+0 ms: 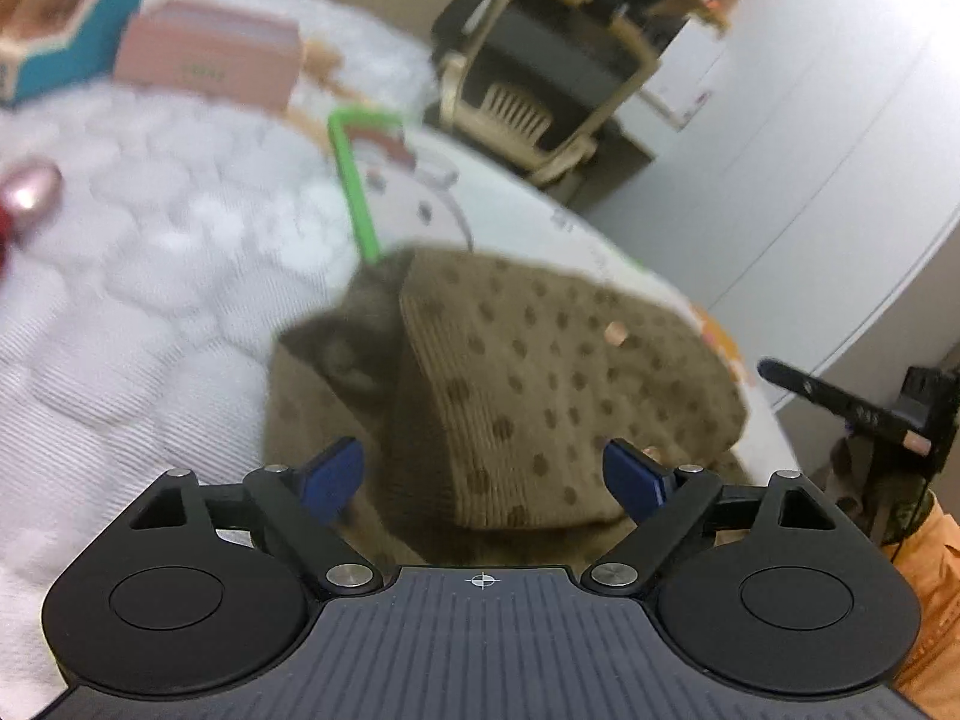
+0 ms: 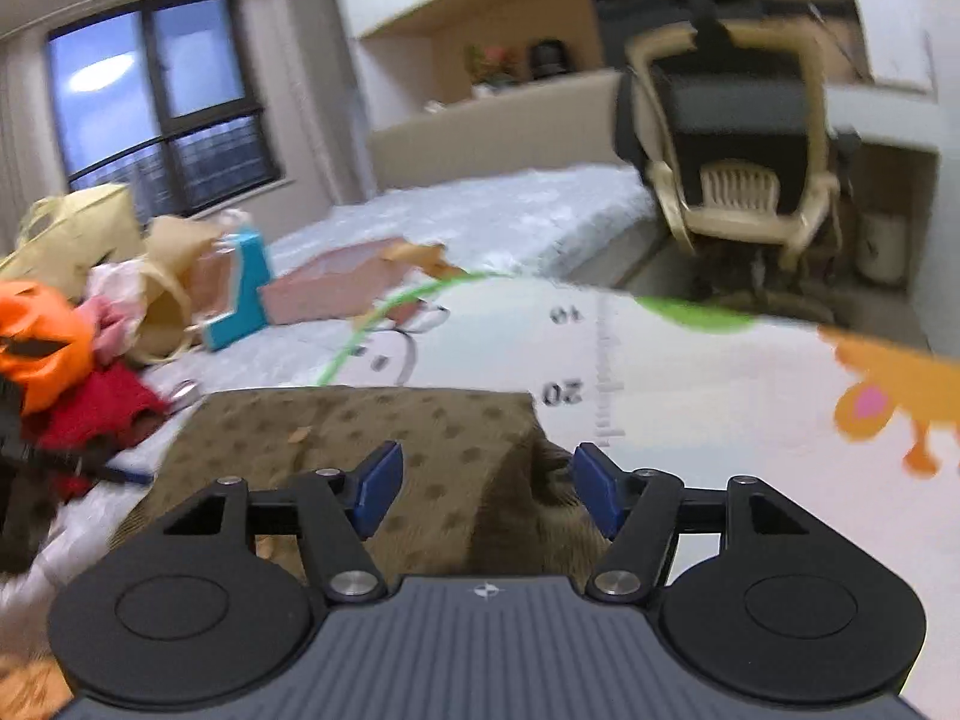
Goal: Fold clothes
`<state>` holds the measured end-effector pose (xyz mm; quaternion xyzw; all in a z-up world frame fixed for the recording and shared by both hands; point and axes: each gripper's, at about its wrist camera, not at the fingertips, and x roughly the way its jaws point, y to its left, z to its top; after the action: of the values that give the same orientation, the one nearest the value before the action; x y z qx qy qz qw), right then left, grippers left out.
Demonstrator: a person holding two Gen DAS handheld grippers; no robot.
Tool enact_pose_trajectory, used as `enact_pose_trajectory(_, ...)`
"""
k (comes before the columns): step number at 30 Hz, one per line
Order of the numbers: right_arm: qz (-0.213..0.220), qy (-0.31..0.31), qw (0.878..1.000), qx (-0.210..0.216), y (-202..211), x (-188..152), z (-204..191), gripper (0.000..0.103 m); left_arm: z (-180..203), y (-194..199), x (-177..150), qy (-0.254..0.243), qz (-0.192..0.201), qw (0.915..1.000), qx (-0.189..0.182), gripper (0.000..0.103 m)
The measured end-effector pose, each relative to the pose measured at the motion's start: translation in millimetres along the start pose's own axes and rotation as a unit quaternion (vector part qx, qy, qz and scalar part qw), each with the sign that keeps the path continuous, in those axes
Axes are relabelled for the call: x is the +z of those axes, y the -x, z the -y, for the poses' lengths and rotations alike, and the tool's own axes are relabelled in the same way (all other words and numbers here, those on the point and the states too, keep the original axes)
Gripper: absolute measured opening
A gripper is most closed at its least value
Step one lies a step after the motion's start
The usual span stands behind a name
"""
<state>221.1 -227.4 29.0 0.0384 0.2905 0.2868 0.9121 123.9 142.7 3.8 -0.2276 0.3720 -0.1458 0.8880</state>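
An olive-brown knitted garment with dark dots lies folded on a white printed mat spread on the bed. My left gripper is open just above the garment's near edge, its blue pads wide apart and gripping nothing. At the right edge of this view, a black finger of my right gripper reaches in beside the garment. In the right wrist view the same garment lies flat, with a folded edge on its right side. My right gripper is open over that edge.
A pink box and a teal box stand on the white quilt beyond the mat. A beige chair stands off the bed. Red clothes and an orange pumpkin toy are piled at the left. An orange sleeve shows low right.
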Motion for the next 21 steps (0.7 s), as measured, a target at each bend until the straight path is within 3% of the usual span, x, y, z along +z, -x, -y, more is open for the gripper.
enact_pose_trajectory(2,-0.016,-0.026,1.0,-0.001,-25.7,-3.4,5.9,0.063,2.0,-21.4,-3.0,0.005,-0.016,0.9998,0.007,0.087)
enact_pose_trajectory(3,-0.028,-0.033,0.999,0.003,-36.1,-8.9,5.1,0.058,3.8,-27.8,-4.6,0.003,-0.017,0.9997,0.018,0.079)
enact_pose_trajectory(4,-0.042,-0.037,0.998,0.01,-45.6,-15.6,3.1,0.038,6.0,-30.6,-5.4,-0.007,-0.014,0.9994,0.032,0.065)
enact_pose_trajectory(5,-0.052,-0.028,0.998,0.014,-51.2,-20.8,-1.9,0.027,8.3,-32.9,-5.7,-0.016,-0.011,0.9989,0.044,0.053)
enact_pose_trajectory(6,-0.055,-0.008,0.998,0.011,-52.0,-23.7,-10.6,0.015,12.2,-29.6,-2.1,-0.024,-0.014,0.9989,0.036,0.028)
enact_pose_trajectory(8,-0.039,0.028,0.999,0.001,-38.3,-20.4,-26.2,0.011,25.4,-14.2,5.1,-0.052,-0.008,0.9983,0.026,0.024)
enact_pose_trajectory(13,0.01,0.054,0.998,0.031,27.8,-6.4,-43.5,0.01,65.2,43.2,2.2,-0.122,0.027,0.9922,0.005,0.023)
enact_pose_trajectory(17,-0.003,0.056,0.998,0.035,52.3,-27.1,-42.8,0.012,49.7,34.9,-27.7,-0.091,-0.023,0.9955,0.012,0.024)
enact_pose_trajectory(18,-0.016,0.057,0.998,0.029,50.5,-38.1,-40.2,0.014,45.8,32.9,-35.2,-0.083,-0.035,0.9958,0.014,0.028)
enact_pose_trajectory(21,-0.071,0.055,0.996,0.014,42.0,-70.4,-30.3,0.032,34.1,26.8,-57.0,-0.061,-0.072,0.9954,0.019,0.056)
